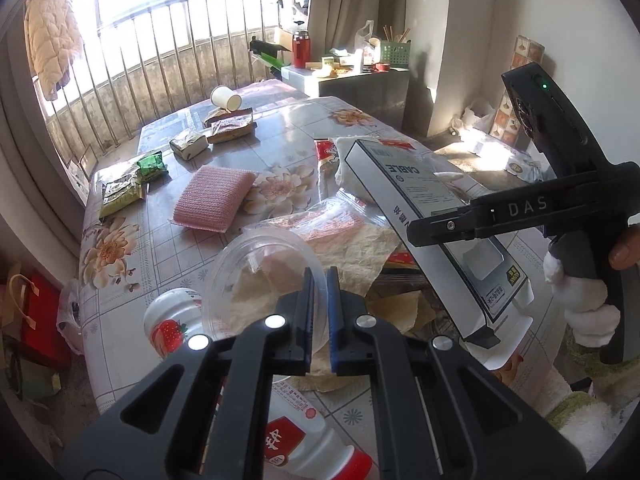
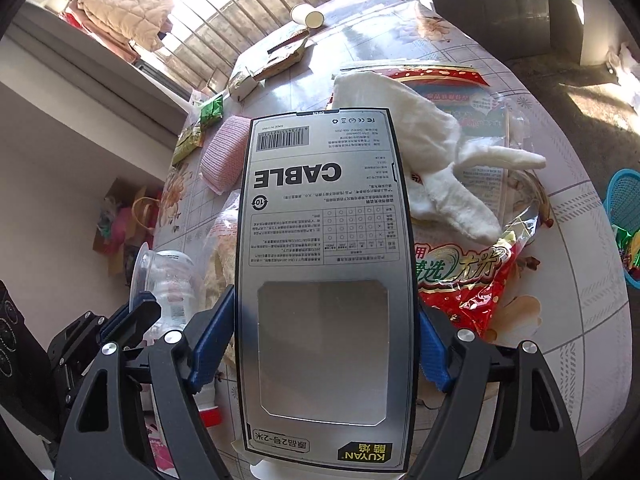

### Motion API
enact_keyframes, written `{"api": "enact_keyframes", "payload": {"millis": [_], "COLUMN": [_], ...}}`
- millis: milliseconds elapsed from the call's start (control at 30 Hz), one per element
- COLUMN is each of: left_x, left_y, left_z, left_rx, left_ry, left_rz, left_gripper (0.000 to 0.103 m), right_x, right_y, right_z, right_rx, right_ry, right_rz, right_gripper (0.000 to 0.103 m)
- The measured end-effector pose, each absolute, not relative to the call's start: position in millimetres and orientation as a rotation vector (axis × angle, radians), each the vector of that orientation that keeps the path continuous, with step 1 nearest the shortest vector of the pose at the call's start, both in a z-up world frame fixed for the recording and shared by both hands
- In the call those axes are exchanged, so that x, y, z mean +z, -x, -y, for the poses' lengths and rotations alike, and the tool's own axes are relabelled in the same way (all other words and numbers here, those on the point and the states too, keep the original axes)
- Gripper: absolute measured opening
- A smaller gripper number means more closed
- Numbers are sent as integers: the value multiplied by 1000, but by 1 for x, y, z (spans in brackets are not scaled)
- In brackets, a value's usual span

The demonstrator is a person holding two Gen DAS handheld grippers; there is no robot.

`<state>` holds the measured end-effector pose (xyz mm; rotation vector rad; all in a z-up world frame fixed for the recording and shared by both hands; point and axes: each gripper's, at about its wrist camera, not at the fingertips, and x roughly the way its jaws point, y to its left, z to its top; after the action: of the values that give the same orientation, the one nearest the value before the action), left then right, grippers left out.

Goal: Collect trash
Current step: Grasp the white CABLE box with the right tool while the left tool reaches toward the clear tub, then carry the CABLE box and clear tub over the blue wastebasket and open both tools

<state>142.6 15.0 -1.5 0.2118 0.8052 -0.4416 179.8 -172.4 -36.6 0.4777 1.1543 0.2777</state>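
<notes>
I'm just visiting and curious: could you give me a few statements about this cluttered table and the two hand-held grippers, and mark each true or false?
1. The right hand-held gripper grips a grey cardboard box printed CABLE. True.
2. The left hand-held gripper stands wide open. False: it is shut on the rim of a clear plastic cup.
3. The white paper cup stands upright. False: it lies on its side.
4. A pink knitted scrubbing pad lies on the flowered tablecloth. True.
</notes>
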Motion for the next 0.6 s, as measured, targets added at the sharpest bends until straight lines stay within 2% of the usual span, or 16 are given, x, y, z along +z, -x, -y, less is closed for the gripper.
{"api": "enact_keyframes", "payload": {"millis": [600], "left_x": [70], "left_y": [-107], "left_z": [-2], "left_rx": [-516], "left_ry": [-149], "left_rz": [-669], "left_gripper": [5], "right_x": [6], "right_y": [-136], "right_z": [209], "right_rx": [319], "right_ry": [-602], "right_rz": [-1009], "right_gripper": [77]}}
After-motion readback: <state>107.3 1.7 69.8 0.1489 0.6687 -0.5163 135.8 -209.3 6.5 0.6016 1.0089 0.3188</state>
